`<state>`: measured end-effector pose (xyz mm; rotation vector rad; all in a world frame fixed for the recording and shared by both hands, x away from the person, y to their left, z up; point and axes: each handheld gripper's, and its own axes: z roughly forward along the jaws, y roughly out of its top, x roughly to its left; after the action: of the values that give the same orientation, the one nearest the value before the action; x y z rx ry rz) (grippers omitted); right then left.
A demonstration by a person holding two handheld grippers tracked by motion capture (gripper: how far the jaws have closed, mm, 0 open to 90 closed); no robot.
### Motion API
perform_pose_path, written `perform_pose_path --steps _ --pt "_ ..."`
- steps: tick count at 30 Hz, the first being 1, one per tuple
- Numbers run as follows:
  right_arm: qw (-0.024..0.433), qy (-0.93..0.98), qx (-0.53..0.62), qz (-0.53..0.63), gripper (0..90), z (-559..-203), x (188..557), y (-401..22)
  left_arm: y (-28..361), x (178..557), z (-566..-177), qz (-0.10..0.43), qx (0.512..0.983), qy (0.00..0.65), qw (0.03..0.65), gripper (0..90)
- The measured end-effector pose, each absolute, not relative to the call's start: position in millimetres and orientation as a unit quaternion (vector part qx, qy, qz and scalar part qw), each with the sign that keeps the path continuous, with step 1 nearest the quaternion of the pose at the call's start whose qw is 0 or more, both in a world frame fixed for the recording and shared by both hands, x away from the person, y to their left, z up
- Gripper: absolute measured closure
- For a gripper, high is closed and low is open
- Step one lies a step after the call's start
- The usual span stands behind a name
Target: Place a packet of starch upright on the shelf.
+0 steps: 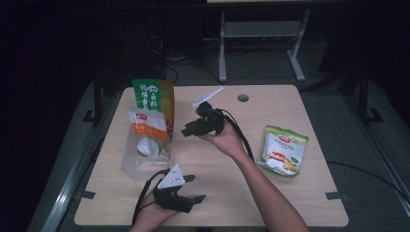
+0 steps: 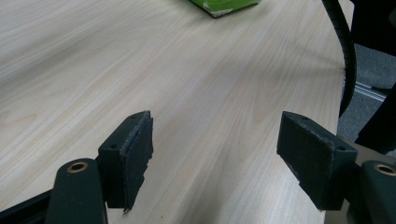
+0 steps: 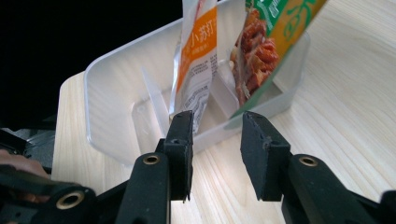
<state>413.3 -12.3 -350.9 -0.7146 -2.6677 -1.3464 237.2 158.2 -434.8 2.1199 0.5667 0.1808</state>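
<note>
Pale wood-grain table [image 1: 212, 164], dark room around it. Clear plastic bin [image 1: 145, 162] sits at the table's left side, with thin dividers inside. Two pouches stand upright in it: a white-and-orange pouch [image 1: 145, 126] in front, and a taller green-and-orange pouch [image 1: 153, 99] behind it, leaning back a bit.

Right gripper [image 1: 189, 130] hovers just right of the bin, tips aimed at it, held in the person's right hand [image 1: 225, 137]. In the right gripper view its jaws stand partly apart with nothing between them; bare table shows through the gap, and the bin wall and both pouches sit just beyond the tips. No contact with either pouch.

Left gripper [image 1: 193, 188] sits low near the table's near edge, just in front of the bin and apart from it. Its jaws are spread wide and empty, with only tabletop between the pads [image 2: 133, 154] in the left gripper view.

Third pouch, green and white [image 1: 284, 151], lies flat at the table's right side, well apart from both grippers.
</note>
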Motion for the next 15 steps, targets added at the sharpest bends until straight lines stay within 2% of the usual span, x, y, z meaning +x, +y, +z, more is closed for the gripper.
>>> perform_pose_path --steps 15 --pt "0.012 -0.86 -0.27 -0.433 57.7 -351 410 -61 157 239 -436 0.072 0.861 0.229 0.449 26.1"
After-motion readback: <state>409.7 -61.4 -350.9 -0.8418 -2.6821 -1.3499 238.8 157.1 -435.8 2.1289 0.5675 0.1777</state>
